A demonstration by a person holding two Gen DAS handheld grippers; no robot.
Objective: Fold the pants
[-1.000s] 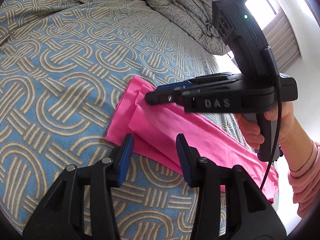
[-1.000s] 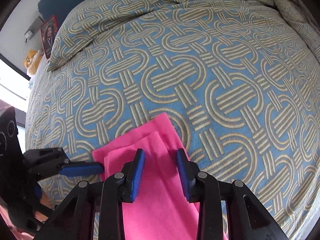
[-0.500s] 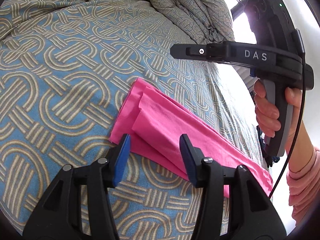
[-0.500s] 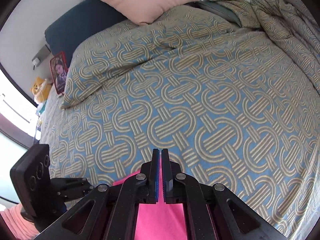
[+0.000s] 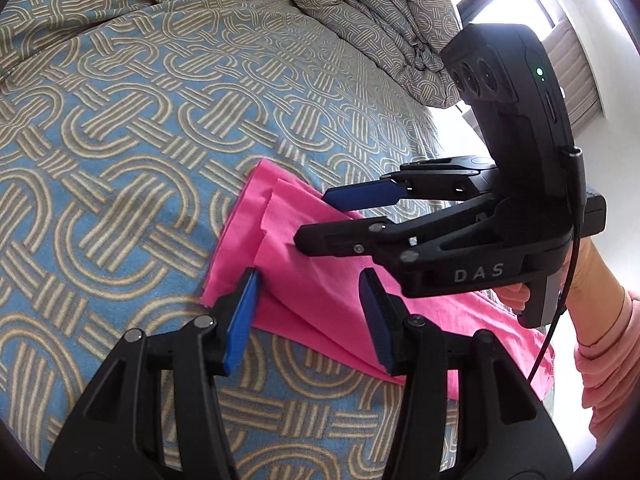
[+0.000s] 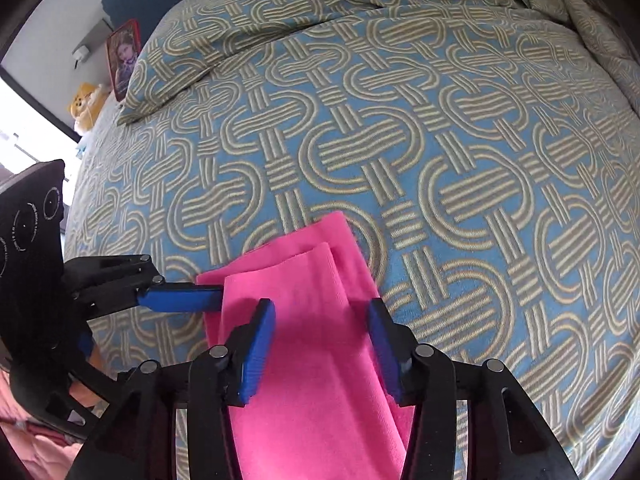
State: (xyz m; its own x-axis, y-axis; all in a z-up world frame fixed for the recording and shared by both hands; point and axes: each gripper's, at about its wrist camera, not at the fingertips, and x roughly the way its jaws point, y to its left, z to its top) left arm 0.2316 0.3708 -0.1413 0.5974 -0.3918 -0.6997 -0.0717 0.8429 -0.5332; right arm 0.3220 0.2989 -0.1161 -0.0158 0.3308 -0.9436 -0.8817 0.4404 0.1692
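Observation:
The pink pants (image 5: pixel 320 292) lie folded lengthwise in a long strip on the patterned bedspread (image 5: pixel 120 128), one layer stepped back from the end of the other; they also show in the right wrist view (image 6: pixel 308 344). My left gripper (image 5: pixel 310 320) is open, its blue pads just above the near edge of the pants' end. My right gripper (image 6: pixel 322 348) is open and straddles the upper layer from above. In the left wrist view the right gripper (image 5: pixel 320 216) hovers over the pants' end. The left gripper's blue finger (image 6: pixel 180 298) reaches the pants' left edge.
A rumpled duvet (image 5: pixel 372 20) of the same pattern is heaped at the far right of the bed. A pillow (image 6: pixel 224 32) lies at the head. A framed photo (image 6: pixel 122 60) and a yellow toy (image 6: pixel 86 102) stand beside the bed. The bed's edge is close at right.
The right gripper was shut and raised half a second ago; it has come back down over the pants' end and opened. The left gripper stays open at the near edge.

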